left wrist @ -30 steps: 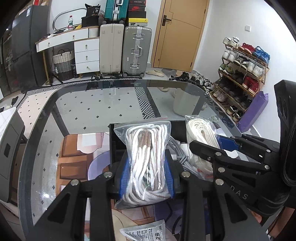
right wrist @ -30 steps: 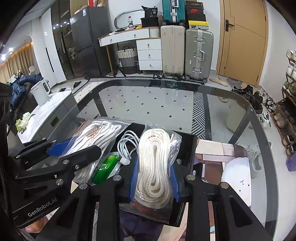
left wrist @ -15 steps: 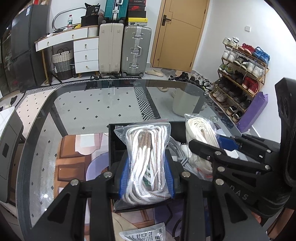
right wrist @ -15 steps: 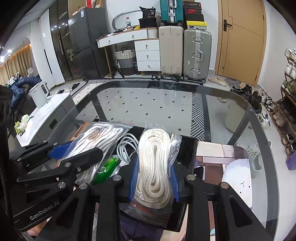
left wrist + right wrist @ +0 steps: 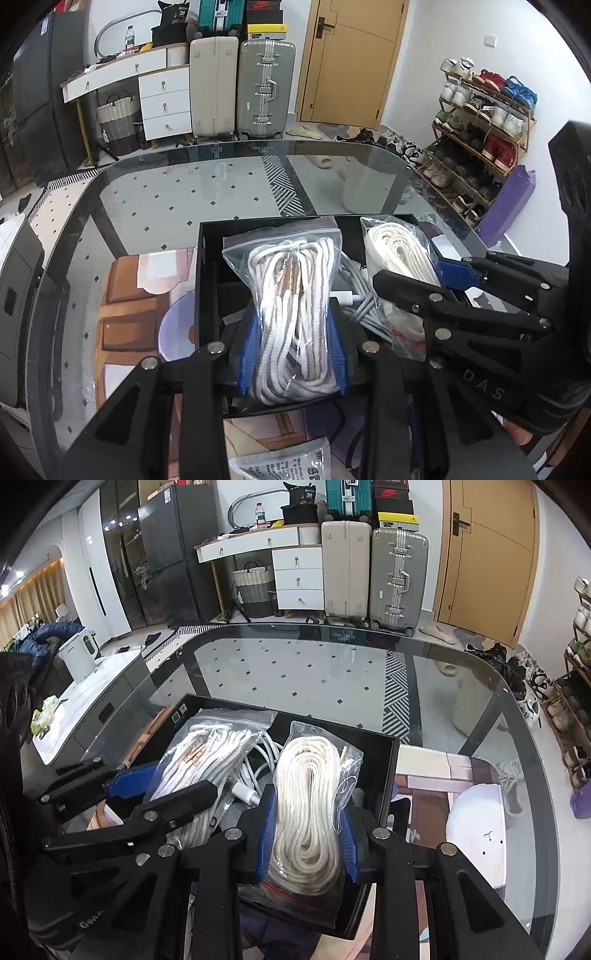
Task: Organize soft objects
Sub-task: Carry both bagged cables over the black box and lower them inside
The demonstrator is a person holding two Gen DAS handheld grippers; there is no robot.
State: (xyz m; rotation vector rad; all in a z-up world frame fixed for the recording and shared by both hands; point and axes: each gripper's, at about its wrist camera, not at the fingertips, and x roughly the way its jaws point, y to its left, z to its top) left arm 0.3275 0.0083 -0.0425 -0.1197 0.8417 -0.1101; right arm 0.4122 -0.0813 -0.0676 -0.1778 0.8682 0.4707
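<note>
Each hand-held gripper clamps a bagged rope above the black tray [image 5: 207, 280] at the tabletop's near edge: left [image 5: 293, 354] the striped rope bag [image 5: 291, 314], right [image 5: 306, 843] the cream rope bag [image 5: 310, 812]. Both await placing; a foil packet [image 5: 280, 461] remains outside.

Left tool [image 5: 293, 354] clamps striped rope bag [image 5: 291, 314] over black tray [image 5: 207, 277]; right tool [image 5: 424, 273] clamps cream rope bag [image 5: 397, 254].

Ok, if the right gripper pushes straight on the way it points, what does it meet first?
Probably the black tray's floor: the right gripper, shut on the cream rope bag, points down into it. Depth is unclear.
</note>
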